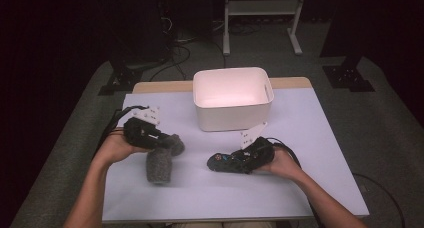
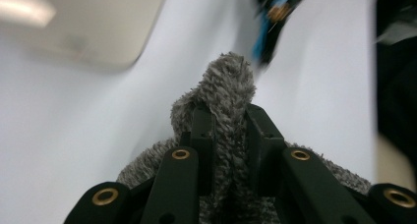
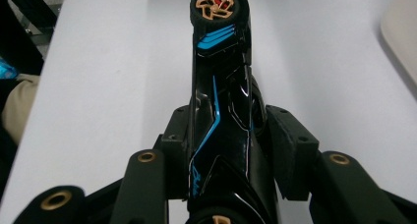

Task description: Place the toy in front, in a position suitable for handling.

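Gripping is seen on both: fuzzy grey cloth [image 1: 159,164] is pinched by left gripper [image 1: 167,143] at 8 o'clock of white plastic bin [image 1: 232,99]; black-and-blue toy car [image 1: 235,160] is clamped by right gripper [image 1: 239,159] at 6 o'clock.

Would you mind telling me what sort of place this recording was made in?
Probably a lab or recording studio, not a home: a lone table with a pale cover stands on grey carpet in a dark room, with loose cables and a white metal stand behind it.
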`<state>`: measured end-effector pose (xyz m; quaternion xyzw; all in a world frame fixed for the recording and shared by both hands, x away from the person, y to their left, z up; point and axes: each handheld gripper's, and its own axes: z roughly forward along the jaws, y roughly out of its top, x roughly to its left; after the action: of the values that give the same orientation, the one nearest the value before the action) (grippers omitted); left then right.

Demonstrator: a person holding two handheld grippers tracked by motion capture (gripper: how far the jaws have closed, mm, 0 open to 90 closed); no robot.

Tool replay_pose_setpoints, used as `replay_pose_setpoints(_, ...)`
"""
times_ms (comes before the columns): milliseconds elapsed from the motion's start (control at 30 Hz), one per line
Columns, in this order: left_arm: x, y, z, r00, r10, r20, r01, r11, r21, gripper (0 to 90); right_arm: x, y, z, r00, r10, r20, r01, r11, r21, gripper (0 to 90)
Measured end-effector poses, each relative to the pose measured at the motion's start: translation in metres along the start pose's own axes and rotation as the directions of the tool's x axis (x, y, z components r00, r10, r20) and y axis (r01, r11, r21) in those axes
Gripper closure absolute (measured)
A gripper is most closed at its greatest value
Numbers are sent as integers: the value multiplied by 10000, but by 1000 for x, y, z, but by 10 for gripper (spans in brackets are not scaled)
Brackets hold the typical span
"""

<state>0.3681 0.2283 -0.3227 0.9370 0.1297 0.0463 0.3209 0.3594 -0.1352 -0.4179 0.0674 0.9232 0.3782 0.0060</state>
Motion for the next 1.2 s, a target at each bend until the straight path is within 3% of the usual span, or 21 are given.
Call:
replay_pose_setpoints(100, 10, -19, 1, 9977, -568, -367, 573, 9983, 122, 761, -7, 4, 6, 10000, -38, 88, 38, 10000, 5, 557)
replay_pose_setpoints(167, 14, -30, 6, 9951, -957, -231, 955, 9954, -102, 760, -8, 4, 9, 10000, 14, 80, -14, 10000, 83, 557)
replay_pose_setpoints(267, 13, -40, 21, 9935, -1135, -8, 1134, 9933, -234, 753, -7, 2, 15, 10000, 23, -18, -22, 9994, 345, 555)
replay_pose_setpoints(400, 4, -39, 43, 9947, -993, 281, 1005, 9940, -425, 699, 1, -2, 14, 10000, 63, -62, -62, 9998, 200, 543)
replay_pose_setpoints(433, 1, -38, 51, 9963, -789, 346, 809, 9949, -595, 692, 3, -3, 14, 10000, 53, -52, -52, 9999, 141, 524)
replay_pose_setpoints(633, -9, -34, 68, 9960, -678, 581, 709, 9961, -531, 596, 12, -6, 7, 9987, 415, -281, -412, 9991, 101, 449)
replay_pose_setpoints(867, -17, -32, 69, 9943, -673, 824, 749, 9928, -931, 484, 23, -11, 3, 9978, 609, -270, -610, 9981, -48, 379)
replay_pose_setpoints(1200, -22, -31, 61, 9939, -633, 900, 754, 9876, -1377, 418, 33, -11, 2, 9987, 500, -46, -500, 9987, -108, 329)
